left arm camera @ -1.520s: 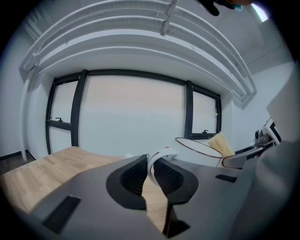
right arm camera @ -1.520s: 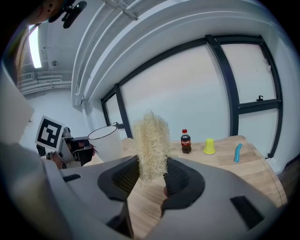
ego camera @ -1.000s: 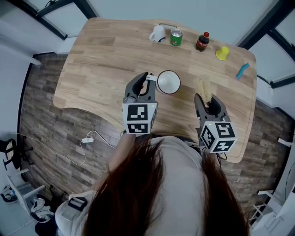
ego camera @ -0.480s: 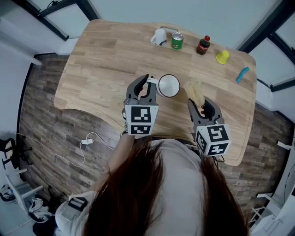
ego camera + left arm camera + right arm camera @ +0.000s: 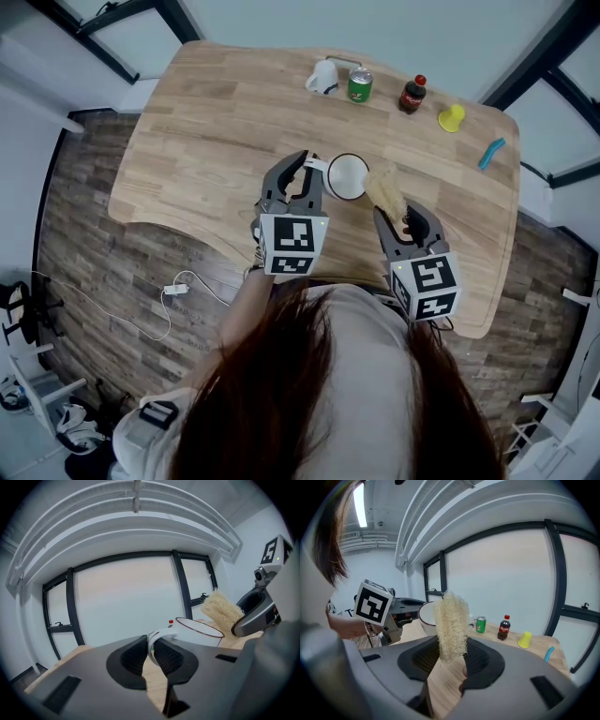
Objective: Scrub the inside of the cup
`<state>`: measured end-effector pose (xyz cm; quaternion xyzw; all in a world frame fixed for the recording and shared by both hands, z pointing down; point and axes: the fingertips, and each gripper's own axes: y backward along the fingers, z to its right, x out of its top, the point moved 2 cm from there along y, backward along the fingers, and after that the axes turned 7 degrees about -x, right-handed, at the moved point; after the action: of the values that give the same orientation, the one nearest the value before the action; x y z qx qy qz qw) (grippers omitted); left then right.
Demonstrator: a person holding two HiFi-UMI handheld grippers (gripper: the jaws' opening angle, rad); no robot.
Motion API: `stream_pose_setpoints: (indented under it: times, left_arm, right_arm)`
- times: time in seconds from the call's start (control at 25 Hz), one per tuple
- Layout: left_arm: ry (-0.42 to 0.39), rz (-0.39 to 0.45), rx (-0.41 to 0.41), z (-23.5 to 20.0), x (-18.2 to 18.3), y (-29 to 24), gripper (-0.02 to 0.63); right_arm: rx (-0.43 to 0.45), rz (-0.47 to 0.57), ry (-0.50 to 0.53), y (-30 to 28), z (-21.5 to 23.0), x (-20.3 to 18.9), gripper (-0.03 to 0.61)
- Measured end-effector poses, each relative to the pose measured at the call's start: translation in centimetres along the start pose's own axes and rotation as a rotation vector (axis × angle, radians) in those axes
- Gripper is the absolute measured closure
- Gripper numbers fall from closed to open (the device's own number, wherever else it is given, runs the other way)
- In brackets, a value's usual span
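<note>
Only the left gripper view shows the grip itself — the left gripper [image 5: 151, 654] has its jaws nearly together, pinching the handle of the white cup [image 5: 199, 630] just ahead of it. The head view shows the right gripper [image 5: 410, 223] clamped on a loofah scrubber [image 5: 384, 189] — its far end just beside the cup's rim.

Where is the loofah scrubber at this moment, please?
In the head view, the loofah scrubber is clamped in the right gripper, its tip beside the right rim of the white cup.
</note>
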<state>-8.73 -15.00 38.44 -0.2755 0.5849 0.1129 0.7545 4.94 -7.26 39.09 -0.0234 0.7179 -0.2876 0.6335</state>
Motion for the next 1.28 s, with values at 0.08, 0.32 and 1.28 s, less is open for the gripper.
stream_pose_setpoints:
  times: [0.08,0.32,1.28]
  left_arm:
    - [-0.013,0.002,0.001,0.1,0.1,0.0,0.569]
    - [-0.072,-0.002,0.001,0.5,0.3,-0.2,0.569]
    - [-0.377,0.026,-0.016,1.3,1.8,-1.1,0.569]
  right_arm:
    - [0.007,-0.009,0.021,-0.1,-0.3,0.0,0.422]
    - [0.018,-0.04,0.063,-0.3,-0.9,-0.5,0.422]
    - [0.017,-0.178,0.185,-1.0,-1.2,-2.0,0.422]
